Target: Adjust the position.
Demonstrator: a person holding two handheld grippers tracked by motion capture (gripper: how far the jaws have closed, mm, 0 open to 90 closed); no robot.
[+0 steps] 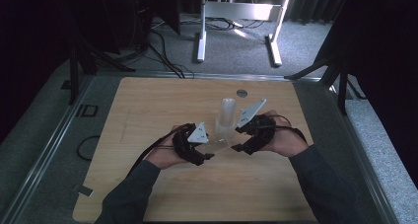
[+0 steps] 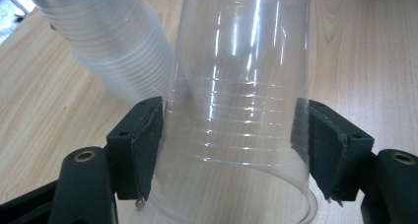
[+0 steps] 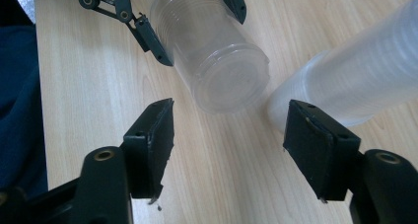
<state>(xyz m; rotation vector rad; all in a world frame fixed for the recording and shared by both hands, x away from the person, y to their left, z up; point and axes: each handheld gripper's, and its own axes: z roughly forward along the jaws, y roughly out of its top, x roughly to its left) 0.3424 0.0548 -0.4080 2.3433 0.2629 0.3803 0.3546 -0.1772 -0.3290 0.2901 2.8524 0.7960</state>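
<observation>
Lying on its side on the wooden table (image 1: 148, 110), a single clear plastic cup (image 2: 236, 110) was held by the left gripper (image 2: 231, 135), whose two black pads were pressed against opposite walls of the cup close to its open rim. From the right gripper view the same cup (image 3: 217, 61) was seen with its closed base turned toward that camera, and the left gripper (image 3: 187, 21) was seen clamped around it farther up.

Just beside the cup, a tall stack of clear cups (image 1: 226, 118) was found standing on the table; in the left gripper view the stack (image 2: 108, 41) was seen behind the held cup and to its left, apparently touching it, though the clear plastic made the contact hard to judge. In the right gripper view the stack (image 3: 355, 76) was placed to the right of the cup's base, with a narrow strip of wood visible between the two at the table's surface.

The right gripper (image 3: 229, 140) was held with its jaws spread apart and nothing between them but bare wood; the cup's base lay just beyond its pads, and the foot of the stack was just past the right-hand pad.

In the high view the left gripper (image 1: 209, 155) was placed left of the stack and the right gripper (image 1: 236, 147) right of it. A small round metal disc (image 1: 241, 93) was set into the table beyond the stack.
</observation>
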